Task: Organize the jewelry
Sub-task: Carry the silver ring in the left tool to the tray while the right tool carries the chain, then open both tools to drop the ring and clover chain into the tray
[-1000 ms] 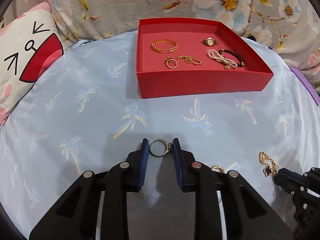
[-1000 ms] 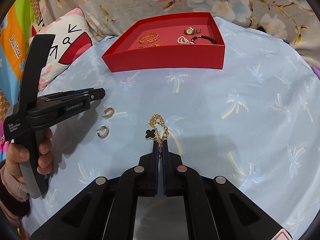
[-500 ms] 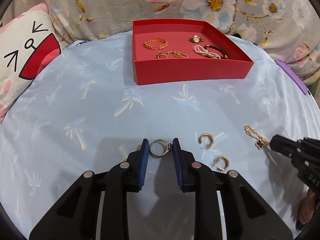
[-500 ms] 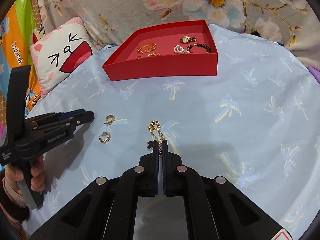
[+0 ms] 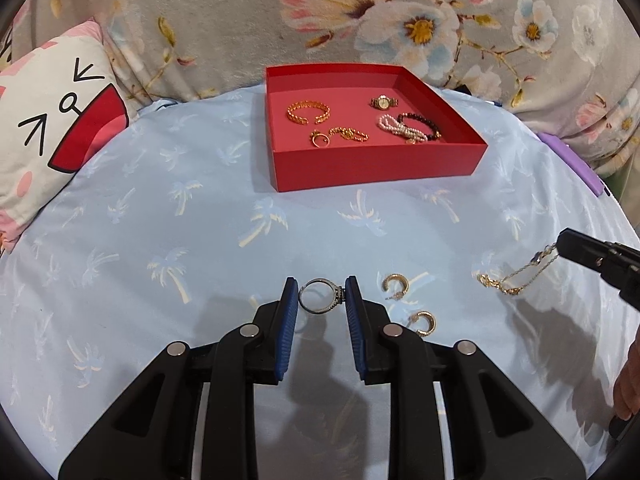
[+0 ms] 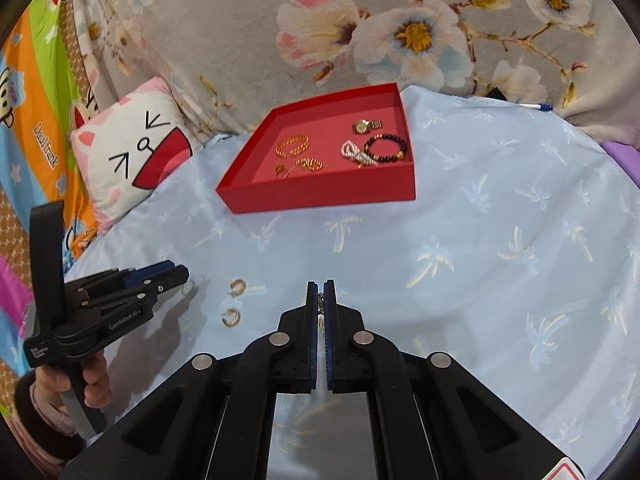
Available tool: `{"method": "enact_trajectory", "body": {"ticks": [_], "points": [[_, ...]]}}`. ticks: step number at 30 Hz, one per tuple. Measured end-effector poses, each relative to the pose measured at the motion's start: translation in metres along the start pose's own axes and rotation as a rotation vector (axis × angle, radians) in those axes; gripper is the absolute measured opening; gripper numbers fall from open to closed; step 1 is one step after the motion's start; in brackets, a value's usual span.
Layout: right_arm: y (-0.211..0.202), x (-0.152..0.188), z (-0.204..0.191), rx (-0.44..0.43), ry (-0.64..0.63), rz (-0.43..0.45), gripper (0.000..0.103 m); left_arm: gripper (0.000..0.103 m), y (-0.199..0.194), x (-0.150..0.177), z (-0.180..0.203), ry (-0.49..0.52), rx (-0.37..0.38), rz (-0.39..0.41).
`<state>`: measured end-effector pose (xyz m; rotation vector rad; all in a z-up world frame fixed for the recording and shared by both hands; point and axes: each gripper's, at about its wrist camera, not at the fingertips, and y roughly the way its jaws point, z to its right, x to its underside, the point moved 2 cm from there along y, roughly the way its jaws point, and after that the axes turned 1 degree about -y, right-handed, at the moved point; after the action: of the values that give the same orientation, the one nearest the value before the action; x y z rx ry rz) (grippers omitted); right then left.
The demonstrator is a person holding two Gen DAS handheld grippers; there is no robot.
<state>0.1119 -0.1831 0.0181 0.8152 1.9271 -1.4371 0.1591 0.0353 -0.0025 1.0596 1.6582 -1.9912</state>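
Left wrist view: your left claw [image 5: 322, 300] pinches the silver ring [image 5: 320, 295] by its edges, above the cloth [image 5: 160, 216]. Your right claw [image 6: 320, 294] is clamped on a thin gold chain [image 5: 516, 278] whose tail trails on the cloth. Two hoops [image 5: 396, 283] lie loose nearby. On the way to the red box [image 5: 380, 168], the ring may twist out, and the chain could snag or slide free.

The cloth [image 5: 200, 240] looks smooth with a slight sheen. The red box [image 5: 380, 164] seems matt card. The ring [image 5: 320, 295] is shiny silver metal.
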Motion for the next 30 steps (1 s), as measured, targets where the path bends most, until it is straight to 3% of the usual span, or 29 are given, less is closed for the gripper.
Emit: {"method": "enact_trajectory", "body": {"ticks": [7,15,22,30], "points": [[-0.016,-0.034,0.001,0.039,-0.024,0.049,0.002,0.023,-0.006,-0.029,0.000,0.010,-0.010,0.020],[-0.013,-0.113,-0.003,0.039,-0.054,0.112,0.002,0.023,0.004,-0.096,-0.005,-0.003,-0.002,0.047],[0.046,-0.184,-0.012,0.036,-0.059,0.083,0.002,0.023,0.043,-0.161,-0.008,-0.005,-0.037,0.069],[0.131,-0.232,-0.013,0.052,-0.040,0.024,0.002,0.023,0.113,-0.221,-0.009,0.003,-0.098,0.025]]}}
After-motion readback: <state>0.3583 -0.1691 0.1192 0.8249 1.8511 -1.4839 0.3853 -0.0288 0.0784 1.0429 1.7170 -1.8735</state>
